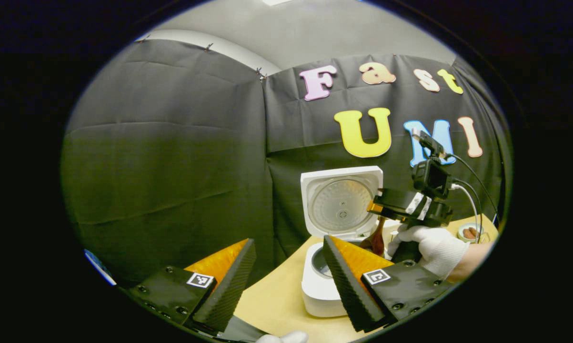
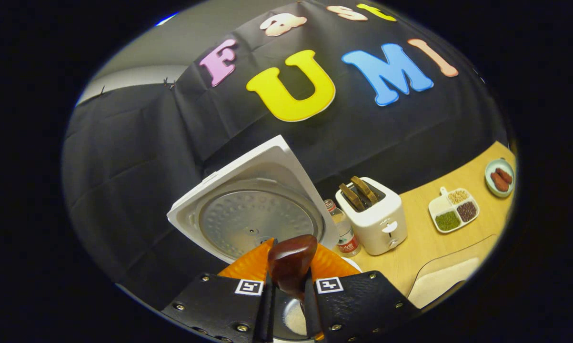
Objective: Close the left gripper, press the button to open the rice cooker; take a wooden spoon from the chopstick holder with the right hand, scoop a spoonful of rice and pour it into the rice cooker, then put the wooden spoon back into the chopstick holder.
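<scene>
Now we log pour step. White square rice cooker on pale wooden counter, lid up, inner pot exposed. Right tongs clamp handle of dark wooden spoon, bowl over pot; rice visible below. Left tongs wide, holding nothing, near cooker. Next, we judge: lift clear, return spoon to chopstick holder.

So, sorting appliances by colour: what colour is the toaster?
White; the toaster shows best in the right gripper view, with brown slices in its slots.
</scene>
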The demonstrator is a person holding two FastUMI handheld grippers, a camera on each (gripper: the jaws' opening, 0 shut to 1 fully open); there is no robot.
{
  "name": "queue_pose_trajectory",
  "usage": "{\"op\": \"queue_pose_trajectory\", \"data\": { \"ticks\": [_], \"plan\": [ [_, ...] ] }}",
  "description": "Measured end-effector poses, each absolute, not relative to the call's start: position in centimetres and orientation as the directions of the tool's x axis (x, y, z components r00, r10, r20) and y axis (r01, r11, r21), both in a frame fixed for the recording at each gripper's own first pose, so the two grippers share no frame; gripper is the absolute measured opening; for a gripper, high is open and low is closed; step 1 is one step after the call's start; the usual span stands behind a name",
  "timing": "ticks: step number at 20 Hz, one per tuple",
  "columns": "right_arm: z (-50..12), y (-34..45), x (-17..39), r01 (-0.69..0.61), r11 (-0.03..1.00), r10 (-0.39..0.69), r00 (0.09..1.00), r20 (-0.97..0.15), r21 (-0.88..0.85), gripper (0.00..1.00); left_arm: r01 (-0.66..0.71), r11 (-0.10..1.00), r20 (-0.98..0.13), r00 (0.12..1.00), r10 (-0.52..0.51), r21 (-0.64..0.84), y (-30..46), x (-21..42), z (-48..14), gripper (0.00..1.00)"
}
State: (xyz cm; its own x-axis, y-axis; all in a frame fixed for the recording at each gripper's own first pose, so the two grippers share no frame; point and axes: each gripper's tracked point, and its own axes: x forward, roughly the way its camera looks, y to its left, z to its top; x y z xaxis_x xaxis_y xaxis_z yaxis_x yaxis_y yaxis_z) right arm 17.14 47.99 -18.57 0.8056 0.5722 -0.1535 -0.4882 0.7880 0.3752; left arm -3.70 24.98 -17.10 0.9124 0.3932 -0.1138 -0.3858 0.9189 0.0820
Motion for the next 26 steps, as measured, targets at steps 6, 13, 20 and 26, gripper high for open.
{"op": "queue_pose_trajectory", "data": {
  "ticks": [6, 13, 20, 26],
  "plan": [
    [-17.3, 50.3, 15.2, -0.590, 0.803, 0.584, 0.807, -0.090, -0.082, 0.25, -0.385, 0.919, -0.113, 0.913, 0.393, 0.086, 24.6, -3.9, -17.1, 1.00],
    [-17.7, 52.0, 13.6, -0.591, 0.688, 0.623, 0.779, -0.075, -0.421, 0.26, -0.393, 0.915, -0.113, 0.909, 0.401, 0.084, 24.8, -4.3, -16.9, 1.00],
    [-17.9, 51.9, 12.9, -0.628, 0.696, 0.642, 0.761, -0.089, -0.348, 0.26, -0.398, 0.913, -0.117, 0.906, 0.406, 0.088, 24.8, -4.4, -16.9, 1.00],
    [-14.6, 49.9, 11.6, -0.658, 0.748, 0.663, 0.747, -0.053, 0.086, 0.26, -0.389, 0.916, -0.105, 0.911, 0.398, 0.096, 24.5, -4.5, -16.3, 1.00]
  ]
}}
